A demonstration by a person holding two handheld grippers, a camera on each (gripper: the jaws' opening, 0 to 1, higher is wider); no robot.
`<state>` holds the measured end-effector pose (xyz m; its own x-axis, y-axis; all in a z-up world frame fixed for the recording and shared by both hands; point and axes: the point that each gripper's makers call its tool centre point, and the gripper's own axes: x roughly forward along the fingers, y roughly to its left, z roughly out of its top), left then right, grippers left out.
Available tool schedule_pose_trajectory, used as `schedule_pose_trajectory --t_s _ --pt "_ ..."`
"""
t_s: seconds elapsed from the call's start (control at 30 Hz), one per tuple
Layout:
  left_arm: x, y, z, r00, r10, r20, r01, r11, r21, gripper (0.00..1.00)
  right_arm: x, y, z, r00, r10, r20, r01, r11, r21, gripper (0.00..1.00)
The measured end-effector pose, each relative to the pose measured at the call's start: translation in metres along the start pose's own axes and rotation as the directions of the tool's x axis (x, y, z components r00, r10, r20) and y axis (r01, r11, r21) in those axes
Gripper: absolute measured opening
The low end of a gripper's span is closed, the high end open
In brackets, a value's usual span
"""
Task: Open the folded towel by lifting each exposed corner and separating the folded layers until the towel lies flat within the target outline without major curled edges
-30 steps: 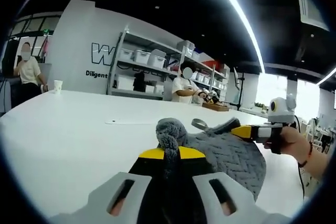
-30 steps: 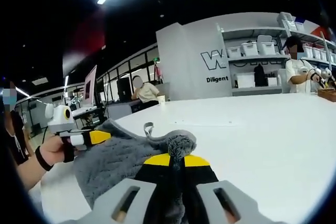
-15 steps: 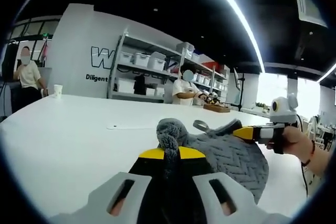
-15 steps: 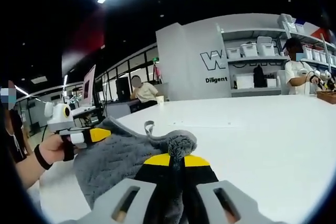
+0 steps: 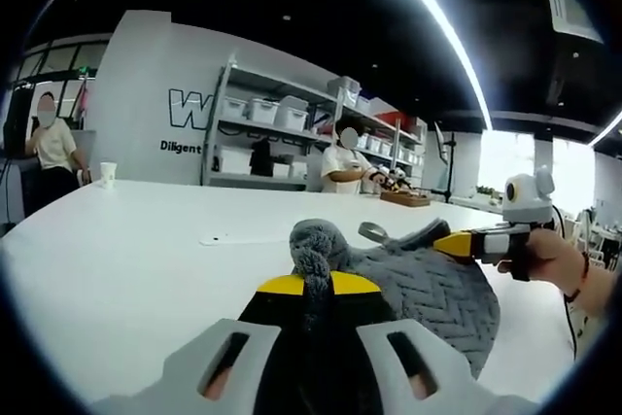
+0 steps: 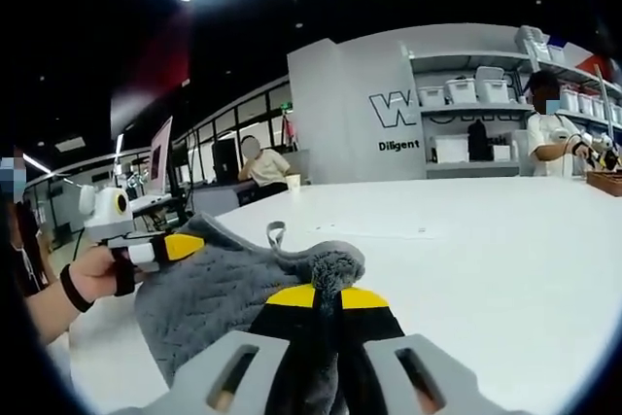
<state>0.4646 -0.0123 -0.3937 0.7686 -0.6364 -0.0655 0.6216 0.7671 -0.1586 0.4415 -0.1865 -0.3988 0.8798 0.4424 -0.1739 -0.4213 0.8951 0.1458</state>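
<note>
Open-plan workroom under long ceiling light strips (image 5: 437, 21), with a wide white desk (image 5: 117, 259) across the foreground. Along the back wall, one metal shelving rack (image 5: 282, 133) of white bins. Two people in the background: one seated (image 6: 262, 167), one standing at the rack (image 5: 342, 164). On the desk, one grey towel (image 5: 428, 289), stretched between two grippers: left gripper (image 5: 313, 284) clamped on one bunched corner, right gripper (image 6: 328, 291) clamped on another.

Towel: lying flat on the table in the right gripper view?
No: the grey towel hangs bunched between both grippers, above the white table.
</note>
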Motion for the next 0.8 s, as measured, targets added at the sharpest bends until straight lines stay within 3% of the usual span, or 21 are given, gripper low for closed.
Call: schedule_pose_trajectory --t_s 0.2,0.43,0.8 --pt "0.004 0.006 0.0 1.0 0.001 -0.004 -0.001 1.0 -0.022 0.04 0.002 0.001 0.0 1.0 -0.002 -0.003 0.002 1.0 -0.006 0.0" --pt "-0.005 -0.007 0.0 1.0 -0.008 0.0 0.008 1.0 -0.013 0.04 -0.003 0.005 0.002 1.0 0.005 0.01 -0.005 1.0 -0.009 0.0" --pt "-0.015 -0.014 0.002 0.999 -0.028 0.02 0.028 1.0 -0.013 0.04 -0.013 0.013 0.005 0.999 0.021 0.034 -0.02 1.0 -0.008 0.0"
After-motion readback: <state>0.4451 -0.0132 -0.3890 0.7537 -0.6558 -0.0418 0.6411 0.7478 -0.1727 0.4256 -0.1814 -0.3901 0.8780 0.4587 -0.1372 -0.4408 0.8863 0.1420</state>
